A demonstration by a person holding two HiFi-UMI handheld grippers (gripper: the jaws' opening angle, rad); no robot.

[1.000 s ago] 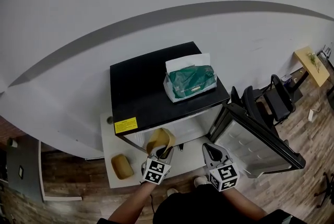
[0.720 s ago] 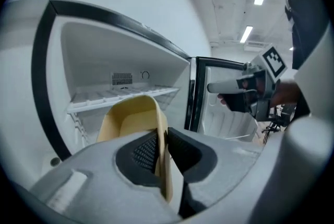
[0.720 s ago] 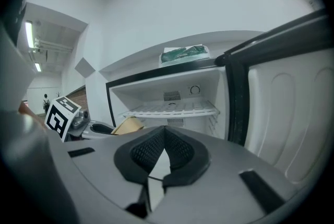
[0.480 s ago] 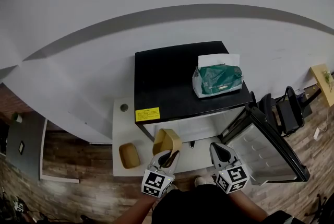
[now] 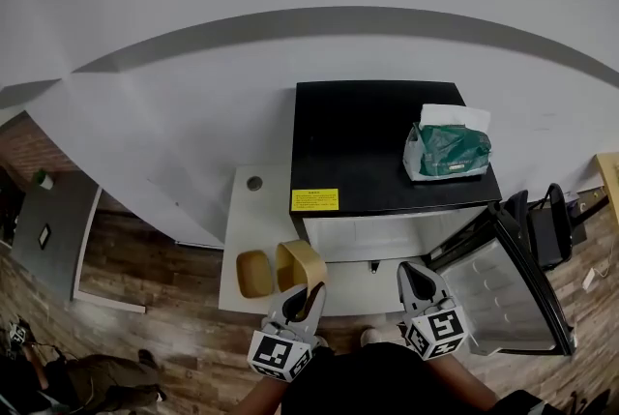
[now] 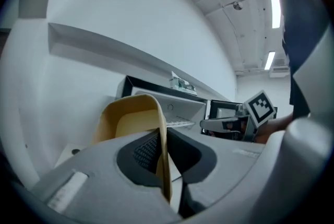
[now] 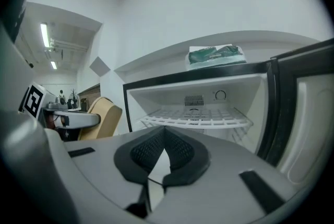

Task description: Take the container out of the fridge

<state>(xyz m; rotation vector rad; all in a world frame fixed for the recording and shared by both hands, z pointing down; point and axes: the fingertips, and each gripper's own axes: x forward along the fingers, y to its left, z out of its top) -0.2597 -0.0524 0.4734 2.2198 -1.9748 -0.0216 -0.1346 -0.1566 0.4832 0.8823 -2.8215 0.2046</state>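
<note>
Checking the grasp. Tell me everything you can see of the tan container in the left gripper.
The tan container is an open, thin-walled tub with rounded corners, plastic by its look and empty. It is tipped up on edge, out of the fridge, in front of its left corner. Only the left gripper touches it, its closing jaws pinching one side wall.

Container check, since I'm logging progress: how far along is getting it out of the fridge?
Done: the container is out of the fridge, whose wire shelf is bare. In hand: the left gripper pinches its wall, jaws closing, beside a second container. The right gripper is shut and empty. Left: setting it down; the door is open.
</note>
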